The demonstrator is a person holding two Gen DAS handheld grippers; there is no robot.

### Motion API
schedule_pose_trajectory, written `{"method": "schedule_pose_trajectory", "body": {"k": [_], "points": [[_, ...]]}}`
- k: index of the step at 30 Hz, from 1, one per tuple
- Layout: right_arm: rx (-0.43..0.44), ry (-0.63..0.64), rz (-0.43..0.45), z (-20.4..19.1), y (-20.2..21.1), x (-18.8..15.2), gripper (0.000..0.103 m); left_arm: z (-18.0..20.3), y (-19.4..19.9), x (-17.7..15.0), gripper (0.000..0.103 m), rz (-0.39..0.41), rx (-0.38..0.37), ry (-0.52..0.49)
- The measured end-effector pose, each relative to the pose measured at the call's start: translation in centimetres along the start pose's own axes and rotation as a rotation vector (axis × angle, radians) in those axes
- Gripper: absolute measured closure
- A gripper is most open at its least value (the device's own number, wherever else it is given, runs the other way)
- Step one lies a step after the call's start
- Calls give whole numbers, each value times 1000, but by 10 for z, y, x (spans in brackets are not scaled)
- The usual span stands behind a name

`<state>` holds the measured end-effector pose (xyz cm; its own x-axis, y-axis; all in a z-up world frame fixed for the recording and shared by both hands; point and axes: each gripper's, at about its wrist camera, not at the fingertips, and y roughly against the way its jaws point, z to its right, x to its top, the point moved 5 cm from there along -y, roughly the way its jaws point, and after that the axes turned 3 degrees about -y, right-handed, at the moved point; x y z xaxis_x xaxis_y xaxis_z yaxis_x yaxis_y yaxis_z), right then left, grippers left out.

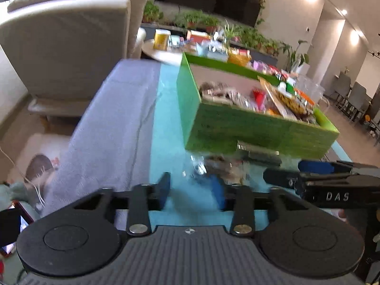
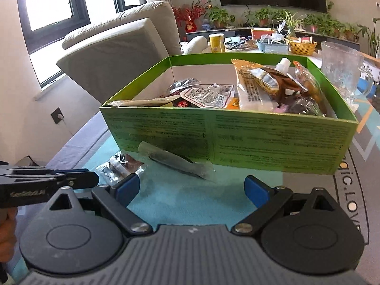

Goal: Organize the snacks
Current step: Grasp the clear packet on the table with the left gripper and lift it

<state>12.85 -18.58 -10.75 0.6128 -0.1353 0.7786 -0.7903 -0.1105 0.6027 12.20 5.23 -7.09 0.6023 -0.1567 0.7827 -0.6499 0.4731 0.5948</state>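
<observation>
A green cardboard box [image 2: 237, 137] stands on a teal and grey mat and holds several snack packets [image 2: 256, 87]. It also shows in the left wrist view [image 1: 237, 128], blurred. Two clear packets lie on the mat in front of the box: a long dark one [image 2: 178, 161] and a crumpled one [image 2: 121, 166], the latter blurred in the left wrist view [image 1: 213, 166]. My right gripper [image 2: 192, 190] is open and empty, just short of the long packet. My left gripper [image 1: 193, 190] is open and empty, near the crumpled packet. Each gripper shows at the edge of the other's view.
A glass pitcher [image 2: 342, 66] stands right of the box. A beige sofa [image 2: 118, 52] is at the left. A far table holds a yellow can [image 2: 216, 43], a wicker basket [image 2: 300, 45] and clutter. Plants and a TV line the back wall.
</observation>
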Motion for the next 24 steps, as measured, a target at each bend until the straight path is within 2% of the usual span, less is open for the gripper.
{"method": "schedule_pose_trajectory", "body": {"k": [3, 6, 10, 17, 20, 24], "points": [[-10, -1, 3, 4, 2, 0, 50, 5, 0, 7, 48, 25, -33, -23], [-27, -30, 0, 13, 4, 0, 50, 16, -10, 11, 41, -2, -103, -65], [-41, -58, 4, 23, 10, 0, 50, 22, -24, 8, 41, -40, -54, -104], [-56, -75, 3, 32, 11, -1, 50, 25, -37, 16, 41, -34, -38, -57], [-47, -76, -2, 31, 11, -2, 50, 32, -43, 15, 39, -54, -52, -105], [-51, -70, -2, 32, 12, -3, 50, 42, -44, 8, 33, -30, -57, -196]]}}
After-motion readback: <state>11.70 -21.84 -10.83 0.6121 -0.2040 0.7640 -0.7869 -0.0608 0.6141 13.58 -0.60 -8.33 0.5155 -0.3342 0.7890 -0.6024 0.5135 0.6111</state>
